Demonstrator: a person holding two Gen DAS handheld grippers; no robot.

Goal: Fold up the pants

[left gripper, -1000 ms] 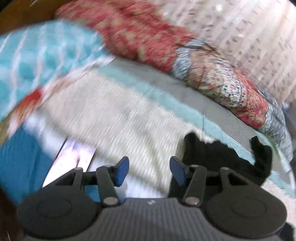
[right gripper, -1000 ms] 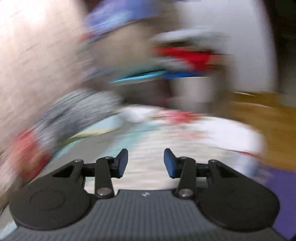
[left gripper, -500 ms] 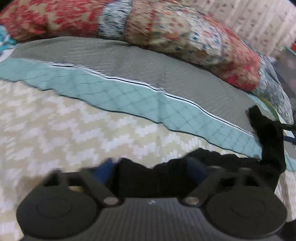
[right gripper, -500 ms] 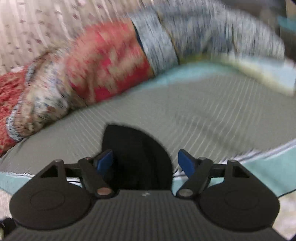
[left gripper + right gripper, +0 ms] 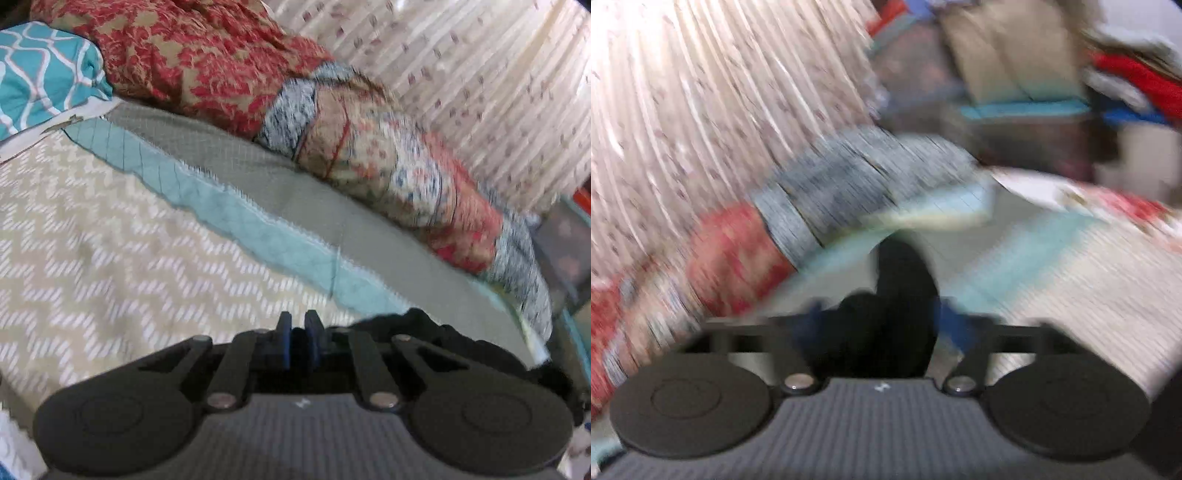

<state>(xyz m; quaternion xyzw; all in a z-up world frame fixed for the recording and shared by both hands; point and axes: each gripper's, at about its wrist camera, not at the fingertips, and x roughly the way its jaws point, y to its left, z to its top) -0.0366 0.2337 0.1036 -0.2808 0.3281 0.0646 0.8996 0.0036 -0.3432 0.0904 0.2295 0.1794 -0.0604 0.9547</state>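
**What We Can't See Well**

The right tongs' view is all smeared. The right gripper (image 5: 879, 325) shows only fuzzy blue pads, opening, with the black pants (image 5: 901, 295) between them. The things far behind the tongs are just blurry colors.

In the left view, the left gripper (image 5: 298, 341) covers most of the pants (image 5: 443, 332). Whether cloth sits between its closed pads can't be told.

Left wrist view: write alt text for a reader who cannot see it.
The left gripper is shut, black pants bunched just behind its fingers; whether it pinches the cloth is unclear. Ahead lie a beige zigzag bedspread and a red patterned quilt.
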